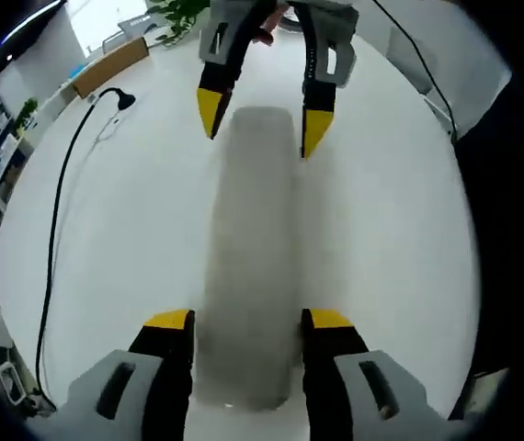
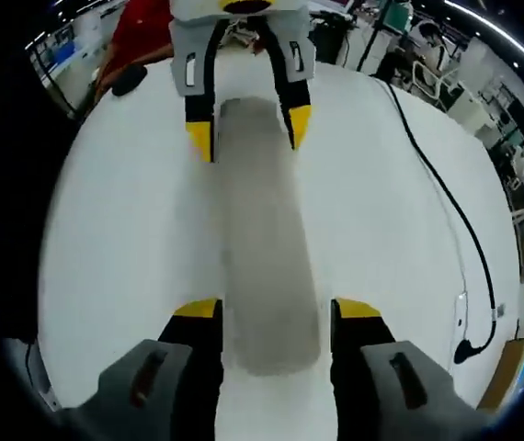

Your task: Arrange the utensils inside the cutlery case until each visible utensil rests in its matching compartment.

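Case position, left gripper view: the cutlery case (image 1: 251, 266), a long grey closed box blurred in the frame, lies lengthwise on the white table (image 1: 124, 239), running from between the left gripper (image 1: 247, 329) jaws at the near end to between the right gripper (image 1: 264, 118) jaws at the far end. Left jaws stand apart, one yellow tip on each long side of the case, close beside it; contact cannot be confirmed. Right jaws, entering from the far side, are likewise spread and straddle the far end. A black cable (image 1: 55, 230) runs along the table at left, well apart from the case. No utensils can be made out; the case appears shut, so its compartments are hidden. Right gripper view: the same arrangement is seen from the opposite end. The cutlery case (image 2: 267, 239) extends from the right gripper (image 2: 276, 317) jaws, open and flanking the near end, to the left gripper (image 2: 248, 129) jaws, open at the far end. The black cable (image 2: 446, 202) lies at right. Judgement: the grippers are placed at opposite ends to steady or square the case before opening it; sorting has apparently not begun.
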### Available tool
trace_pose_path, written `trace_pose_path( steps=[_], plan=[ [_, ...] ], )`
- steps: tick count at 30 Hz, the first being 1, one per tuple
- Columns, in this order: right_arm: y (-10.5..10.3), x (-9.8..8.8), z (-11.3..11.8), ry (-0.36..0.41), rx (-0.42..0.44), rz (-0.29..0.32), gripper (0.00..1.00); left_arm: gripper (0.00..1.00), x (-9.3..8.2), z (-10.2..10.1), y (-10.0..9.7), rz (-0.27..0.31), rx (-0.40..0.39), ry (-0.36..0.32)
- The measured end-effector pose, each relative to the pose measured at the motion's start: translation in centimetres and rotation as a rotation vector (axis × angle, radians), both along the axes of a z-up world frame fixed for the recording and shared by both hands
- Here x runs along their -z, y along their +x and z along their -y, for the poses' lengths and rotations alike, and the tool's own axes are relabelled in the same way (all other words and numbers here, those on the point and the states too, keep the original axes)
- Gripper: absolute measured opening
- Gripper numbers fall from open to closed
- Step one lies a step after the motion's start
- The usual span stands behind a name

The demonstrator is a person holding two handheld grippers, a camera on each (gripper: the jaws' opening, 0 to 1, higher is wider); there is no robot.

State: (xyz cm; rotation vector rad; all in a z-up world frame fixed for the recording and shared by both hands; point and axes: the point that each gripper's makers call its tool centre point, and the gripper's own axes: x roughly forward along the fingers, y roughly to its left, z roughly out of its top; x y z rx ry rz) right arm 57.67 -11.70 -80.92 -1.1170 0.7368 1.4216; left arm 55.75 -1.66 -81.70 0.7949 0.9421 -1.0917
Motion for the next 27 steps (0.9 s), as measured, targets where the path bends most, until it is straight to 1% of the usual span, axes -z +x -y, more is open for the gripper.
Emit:
trace_pose_path(
  steps=[1, 2, 3, 7, 9, 13, 15, 17, 19, 22, 27],
  plan=[
    [-0.3, 0.1, -0.1, 0.003, 0.018, -0.019, 0.38, 0.43, -0.1, 0.0, 0.0, -0.017, -0.008, -0.004],
    [-0.4, 0.3, -0.2, 0.003, 0.024, -0.036, 0.37, 0.43, 0.0, 0.1, 0.0, -0.018, -0.003, -0.008],
    [-0.1, 0.5, -0.3, -0.001, 0.025, -0.029, 0.37, 0.43, 0.0, 0.2, 0.0, -0.029, 0.000, -0.009],
    [-0.2, 0.7, -0.2, -0.004, 0.032, -0.024, 0.37, 0.43, 0.1, 0.1, -0.2, -0.045, 0.004, 0.001],
    [-0.3, 1.0, 0.0, -0.009, 0.020, 0.002, 0.38, 0.42, 0.1, 0.3, -0.3, -0.050, 0.005, 0.011],
    [-0.8, 0.8, 0.2, 0.015, 0.021, -0.014, 0.37, 0.42, 0.2, 0.3, -0.9, -0.074, 0.008, 0.058],
    [-1.4, 0.8, 0.4, 0.011, 0.025, -0.021, 0.37, 0.42, 0.2, 0.6, -1.4, -0.077, 0.026, 0.075],
    [-2.5, 0.9, 0.8, -0.020, 0.032, -0.027, 0.37, 0.42, 0.3, 0.8, -2.2, -0.079, 0.041, 0.084],
    [-3.4, 1.0, 1.0, -0.033, 0.036, -0.025, 0.37, 0.42, 0.3, 1.0, -3.0, -0.081, 0.051, 0.097],
    [-4.7, 0.9, 1.5, -0.032, 0.049, -0.025, 0.37, 0.42, 0.3, 1.1, -4.0, -0.082, 0.057, 0.103],
    [-7.0, 0.9, 1.9, -0.030, 0.063, -0.020, 0.37, 0.42, 0.4, 1.6, -6.2, -0.079, 0.061, 0.109]
  ],
)
